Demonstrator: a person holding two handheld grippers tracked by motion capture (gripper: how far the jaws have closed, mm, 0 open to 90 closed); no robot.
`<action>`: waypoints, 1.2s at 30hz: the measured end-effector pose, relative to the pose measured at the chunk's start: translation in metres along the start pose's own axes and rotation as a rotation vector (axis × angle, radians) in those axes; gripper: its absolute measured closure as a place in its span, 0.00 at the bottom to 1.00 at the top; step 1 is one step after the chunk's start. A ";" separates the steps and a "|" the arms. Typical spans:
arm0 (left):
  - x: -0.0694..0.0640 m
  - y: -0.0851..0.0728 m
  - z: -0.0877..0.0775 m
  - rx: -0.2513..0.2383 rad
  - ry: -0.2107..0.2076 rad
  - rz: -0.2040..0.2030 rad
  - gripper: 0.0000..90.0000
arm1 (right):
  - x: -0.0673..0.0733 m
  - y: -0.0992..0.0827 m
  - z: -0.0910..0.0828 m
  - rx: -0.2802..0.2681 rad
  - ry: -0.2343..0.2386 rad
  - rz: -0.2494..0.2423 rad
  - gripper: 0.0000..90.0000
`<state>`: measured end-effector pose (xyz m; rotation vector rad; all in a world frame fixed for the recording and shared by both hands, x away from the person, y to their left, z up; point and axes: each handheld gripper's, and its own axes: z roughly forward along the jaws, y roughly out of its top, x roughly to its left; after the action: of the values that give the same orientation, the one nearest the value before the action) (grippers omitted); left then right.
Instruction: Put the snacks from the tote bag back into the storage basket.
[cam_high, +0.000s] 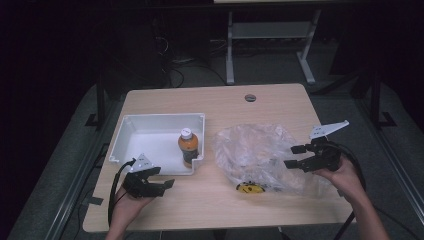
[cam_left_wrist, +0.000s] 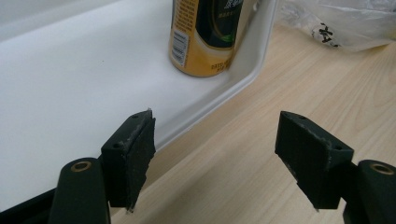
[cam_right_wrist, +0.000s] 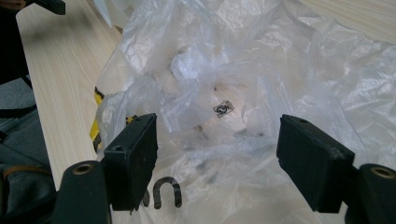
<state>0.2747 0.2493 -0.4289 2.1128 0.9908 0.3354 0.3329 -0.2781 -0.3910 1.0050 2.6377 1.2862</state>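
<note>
The high view is dim and soft, its surroundings falling to black around the lit surface (cam_high: 215, 200). Both gripper views are brighter; the near fingers (cam_left_wrist: 135, 154) blur slightly.

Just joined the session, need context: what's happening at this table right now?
A person holds a pair of tongs in each hand at a wooden table. The right tongs are open at the edge of a crumpled clear plastic bag, nothing gripped yet. The left tongs are open too, near the front of a white bin, gripping nothing. An orange drink bottle with a white cap stands upright in the bin's front right corner.
</note>
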 end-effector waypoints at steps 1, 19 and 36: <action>0.000 0.000 0.000 0.000 0.000 0.000 0.31 | -0.001 -0.002 -0.001 -0.001 0.001 0.001 0.31; -0.002 -0.001 0.002 0.006 -0.001 0.007 0.31 | -0.003 -0.033 -0.006 -0.014 -0.010 0.037 0.31; -0.004 -0.001 0.005 0.021 0.000 0.022 0.31 | 0.008 -0.054 -0.009 -0.047 -0.010 0.023 0.31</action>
<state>0.2736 0.2438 -0.4325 2.1436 0.9757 0.3379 0.2951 -0.3042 -0.4224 1.0354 2.5837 1.3370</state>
